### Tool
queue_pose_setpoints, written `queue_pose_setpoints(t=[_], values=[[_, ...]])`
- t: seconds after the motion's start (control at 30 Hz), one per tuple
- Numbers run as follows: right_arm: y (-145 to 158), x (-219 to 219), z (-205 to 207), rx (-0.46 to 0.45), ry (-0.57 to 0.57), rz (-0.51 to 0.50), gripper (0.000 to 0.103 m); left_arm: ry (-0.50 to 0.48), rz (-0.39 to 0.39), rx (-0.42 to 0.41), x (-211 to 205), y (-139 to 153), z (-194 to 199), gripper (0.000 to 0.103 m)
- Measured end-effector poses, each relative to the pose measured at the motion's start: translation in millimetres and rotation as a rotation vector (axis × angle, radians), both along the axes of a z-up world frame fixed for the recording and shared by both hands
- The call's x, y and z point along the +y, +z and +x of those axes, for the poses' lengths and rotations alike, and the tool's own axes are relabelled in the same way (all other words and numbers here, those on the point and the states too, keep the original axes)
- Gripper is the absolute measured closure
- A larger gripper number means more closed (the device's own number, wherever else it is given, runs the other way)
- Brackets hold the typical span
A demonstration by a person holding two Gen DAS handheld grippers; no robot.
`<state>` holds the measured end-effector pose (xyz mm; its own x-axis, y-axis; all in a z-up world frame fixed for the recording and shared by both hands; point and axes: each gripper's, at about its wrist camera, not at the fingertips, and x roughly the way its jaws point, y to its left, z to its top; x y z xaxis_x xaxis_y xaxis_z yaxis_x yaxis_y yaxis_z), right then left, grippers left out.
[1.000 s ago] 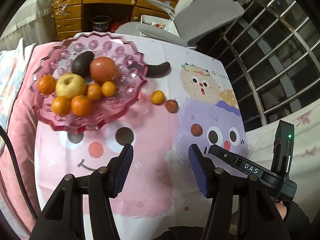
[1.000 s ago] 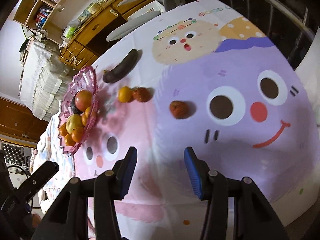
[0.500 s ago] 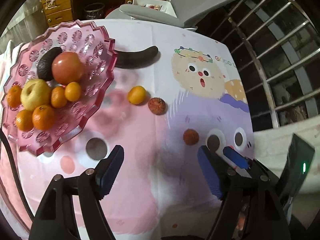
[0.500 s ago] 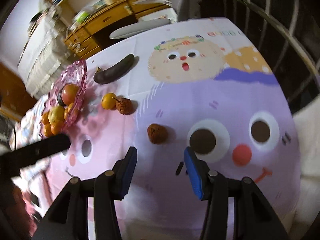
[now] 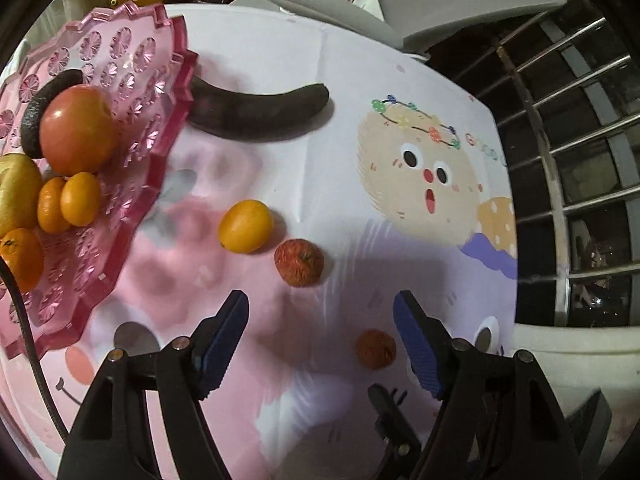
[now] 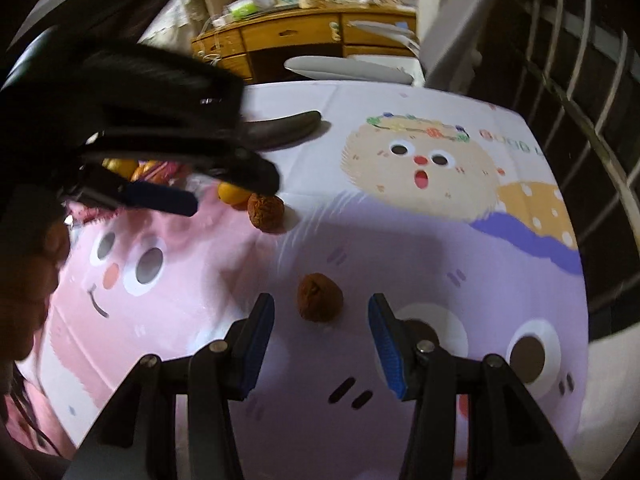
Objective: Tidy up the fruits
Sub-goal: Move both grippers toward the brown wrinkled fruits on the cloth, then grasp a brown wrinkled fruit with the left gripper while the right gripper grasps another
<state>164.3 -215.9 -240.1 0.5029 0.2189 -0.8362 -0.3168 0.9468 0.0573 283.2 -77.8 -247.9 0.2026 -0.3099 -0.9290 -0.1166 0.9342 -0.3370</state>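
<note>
A pink glass dish (image 5: 160,92) at the left holds a red fruit (image 5: 76,128), an avocado, a yellow apple and several oranges. Loose on the cartoon cloth lie a dark long fruit (image 5: 260,116), a small orange (image 5: 245,226) and two wrinkled red-brown fruits (image 5: 299,262) (image 5: 376,349). My left gripper (image 5: 320,340) hovers over them with its jaws closing and its pads touching nothing. The nearer wrinkled fruit (image 6: 320,298) lies just past the tips of my right gripper (image 6: 321,320), which is open and clear of it. The left gripper's blue pad (image 6: 160,198) shows in the right wrist view.
A grey chair (image 5: 440,0) and a wooden desk (image 6: 304,36) stand behind the table. A metal railing (image 5: 580,120) runs along the right, close to the cloth's edge. A black cable (image 5: 24,320) crosses the dish. A hand (image 6: 32,280) shows at the left.
The left gripper has come down and right from the dish toward the loose fruits, with jaws wider than before. The right gripper has rolled and closed in on the nearer wrinkled fruit.
</note>
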Motion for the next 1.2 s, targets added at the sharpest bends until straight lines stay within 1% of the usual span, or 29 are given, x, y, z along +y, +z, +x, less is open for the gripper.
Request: queue_pose_setpoints(t=[0.1, 0.17, 0.2, 0.23, 0.3, 0.37, 0.43, 0.47, 0.5, 0.57, 0.63, 0.7, 0.83, 0.97, 1.03, 1.2], values=[[-6, 6, 1, -0.020, 0.045, -0.021, 0.054, 0.009, 0.019, 0.023, -4, -11, 8, 0.038], [-9, 8, 3, -0.023, 0.057, -0.021, 0.054, 0.011, 0.035, 0.030, -7, -16, 12, 0.038], [-11, 9, 4, -0.023, 0.065, -0.023, 0.054, 0.014, 0.051, 0.028, -9, -18, 14, 0.040], [-12, 10, 5, -0.022, 0.070, -0.027, 0.054, 0.018, 0.071, 0.021, -10, -19, 15, 0.040], [-14, 11, 7, -0.023, 0.071, -0.034, 0.054, 0.013, 0.086, 0.023, -12, -22, 19, 0.040], [-17, 10, 8, -0.022, 0.064, -0.028, 0.054, 0.014, 0.093, 0.024, -14, -26, 22, 0.043], [-20, 9, 11, -0.014, 0.058, -0.029, 0.054, 0.013, 0.100, 0.024, -17, -29, 24, 0.049], [-21, 9, 11, -0.011, 0.058, -0.030, 0.057, 0.014, 0.102, 0.024, -18, -31, 25, 0.052], [-22, 8, 12, -0.006, 0.056, -0.032, 0.061, 0.015, 0.102, 0.026, -18, -32, 25, 0.057], [-23, 7, 11, 0.000, 0.052, -0.029, 0.065, 0.018, 0.102, 0.038, -19, -35, 27, 0.061], [-23, 7, 11, 0.004, 0.051, -0.023, 0.069, 0.022, 0.112, 0.037, -19, -37, 28, 0.072], [-21, 7, 10, 0.002, 0.056, -0.023, 0.073, 0.018, 0.108, 0.037, -21, -38, 29, 0.073], [-19, 9, 11, 0.014, 0.068, -0.023, 0.075, 0.008, 0.122, 0.049, -22, -37, 29, 0.074], [-16, 13, 12, 0.047, 0.072, -0.025, 0.075, 0.010, 0.110, 0.059, -16, -28, 22, 0.074], [-15, 12, 12, 0.078, 0.063, -0.009, 0.075, 0.008, 0.107, 0.055, -13, -23, 17, 0.074], [-15, 7, 7, 0.190, 0.042, 0.039, 0.075, -0.015, 0.098, 0.051, -7, -8, -1, 0.074]])
